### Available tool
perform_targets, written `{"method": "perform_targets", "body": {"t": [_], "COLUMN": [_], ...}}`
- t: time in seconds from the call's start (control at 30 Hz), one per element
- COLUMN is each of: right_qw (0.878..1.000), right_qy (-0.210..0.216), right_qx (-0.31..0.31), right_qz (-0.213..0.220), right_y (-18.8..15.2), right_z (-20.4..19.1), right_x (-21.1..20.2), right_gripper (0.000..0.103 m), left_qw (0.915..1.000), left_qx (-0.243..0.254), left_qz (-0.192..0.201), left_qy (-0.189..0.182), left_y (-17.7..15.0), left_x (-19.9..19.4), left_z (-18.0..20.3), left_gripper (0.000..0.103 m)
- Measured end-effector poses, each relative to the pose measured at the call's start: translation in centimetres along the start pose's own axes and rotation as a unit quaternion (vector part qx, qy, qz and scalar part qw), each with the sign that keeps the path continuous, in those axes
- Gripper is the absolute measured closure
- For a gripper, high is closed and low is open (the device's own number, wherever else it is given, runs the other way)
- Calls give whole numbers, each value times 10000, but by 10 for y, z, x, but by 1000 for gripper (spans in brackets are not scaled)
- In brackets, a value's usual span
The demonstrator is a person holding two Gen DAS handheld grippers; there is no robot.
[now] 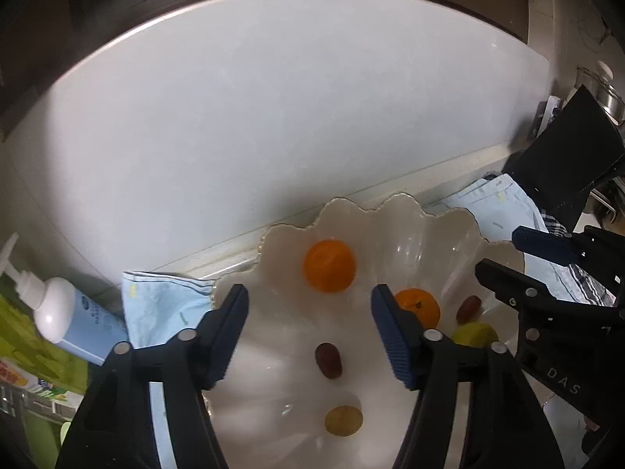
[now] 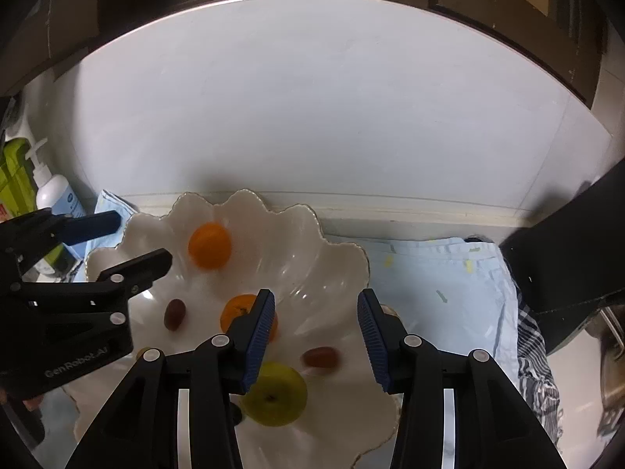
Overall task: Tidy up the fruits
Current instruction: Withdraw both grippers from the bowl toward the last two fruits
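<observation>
A white scalloped bowl [image 1: 289, 242] [image 2: 336, 258] sits on a light blue cloth [image 2: 441, 273]. It holds two oranges [image 1: 330, 265] [image 2: 209, 244] [image 1: 420, 305] [image 2: 236, 308], two dark red grapes [image 1: 329, 359] [image 2: 174, 313] [image 1: 468, 308] [image 2: 319, 357], a green fruit [image 2: 275, 394] [image 1: 474, 334] and a yellowish grape [image 1: 343, 421]. My left gripper [image 1: 310, 336] hovers open and empty over the bowl's left part. My right gripper [image 2: 316, 344] hovers open and empty over its right part. Each gripper shows in the other's view.
A white and blue pump bottle [image 1: 58, 312] [image 2: 54, 195] stands left of the bowl beside green packaging [image 1: 23, 336]. A black object [image 2: 574, 246] and a checked cloth [image 2: 539, 363] lie to the right. A white wall [image 2: 312, 97] rises behind.
</observation>
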State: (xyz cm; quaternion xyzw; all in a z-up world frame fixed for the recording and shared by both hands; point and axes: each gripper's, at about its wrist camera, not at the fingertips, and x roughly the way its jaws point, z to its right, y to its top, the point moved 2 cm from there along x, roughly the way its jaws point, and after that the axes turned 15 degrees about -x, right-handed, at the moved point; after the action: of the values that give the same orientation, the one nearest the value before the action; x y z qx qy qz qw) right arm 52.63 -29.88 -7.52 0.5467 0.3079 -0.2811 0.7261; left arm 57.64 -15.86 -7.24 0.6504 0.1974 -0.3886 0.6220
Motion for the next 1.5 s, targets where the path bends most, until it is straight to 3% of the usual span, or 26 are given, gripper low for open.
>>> {"method": "perform_targets", "body": {"t": [0.37, 0.67, 0.77, 0.8, 1.5], "right_qw": [9997, 9984, 9977, 9972, 9904], "right_qy": [-51, -115, -116, -149, -286], "right_qx": [100, 4, 34, 57, -15], "right_qz": [230, 558, 674, 736, 1354], "right_y": [-5, -9, -13, -14, -53], "right_z": [-3, -18, -24, -26, -59], "right_x": [-30, -72, -86, -92, -175], "right_gripper": [57, 57, 43, 43, 43], "left_qw": [9985, 9966, 9956, 9954, 9876], "left_qx": [43, -64, -86, -97, -92], "left_qz": [506, 815, 924, 946, 1566], "left_qy": [182, 137, 134, 124, 93], "left_y": [-1, -10, -15, -16, -74], "left_x": [-44, -87, -101, -105, -197], "left_z": [-9, -15, -16, -16, -35], "left_gripper": [18, 14, 12, 12, 8]}}
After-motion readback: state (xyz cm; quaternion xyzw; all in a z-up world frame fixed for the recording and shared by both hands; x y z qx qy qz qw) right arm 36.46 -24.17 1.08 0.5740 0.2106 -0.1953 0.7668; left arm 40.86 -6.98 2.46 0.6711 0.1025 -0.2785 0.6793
